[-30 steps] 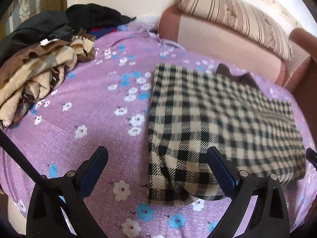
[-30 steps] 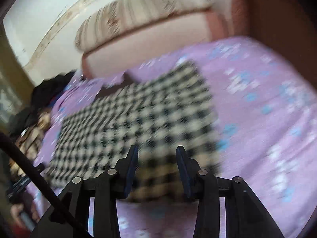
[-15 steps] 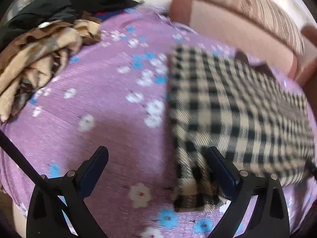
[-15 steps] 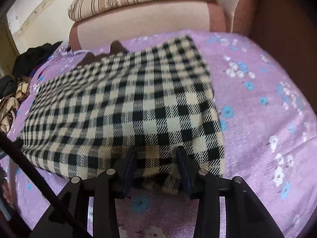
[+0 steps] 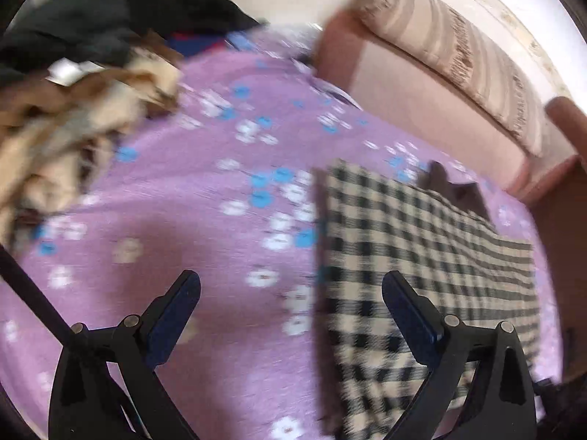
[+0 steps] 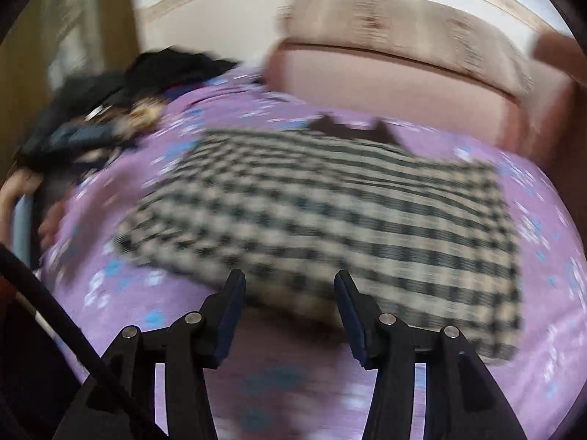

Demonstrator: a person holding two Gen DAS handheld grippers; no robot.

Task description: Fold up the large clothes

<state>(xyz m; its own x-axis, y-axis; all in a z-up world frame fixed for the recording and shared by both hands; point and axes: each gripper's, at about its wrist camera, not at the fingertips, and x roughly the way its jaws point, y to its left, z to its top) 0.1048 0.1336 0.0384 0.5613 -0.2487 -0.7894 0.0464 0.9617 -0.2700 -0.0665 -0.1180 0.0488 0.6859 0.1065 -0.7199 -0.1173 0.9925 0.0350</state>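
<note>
On the purple bedsheet (image 6: 176, 315) lies the folded checked garment (image 6: 330, 220); both grippers (image 5: 291, 286) (image 6: 290, 282) released.

Checked garment (image 6: 330, 216): matt woven cloth. Sheet (image 5: 176, 220): smooth matt cotton-like cloth w/ print.

No readable text, labels, brands, numbers or signs in either view.

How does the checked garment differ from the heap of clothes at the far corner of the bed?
The checked garment lies flat as a tidy folded rectangle; the heap of clothes is crumpled and piled. The garment shows one black-and-cream check; the heap mixes tan, brown and black pieces. Both rest on the purple flowered bedsheet, apart from each other.
</note>
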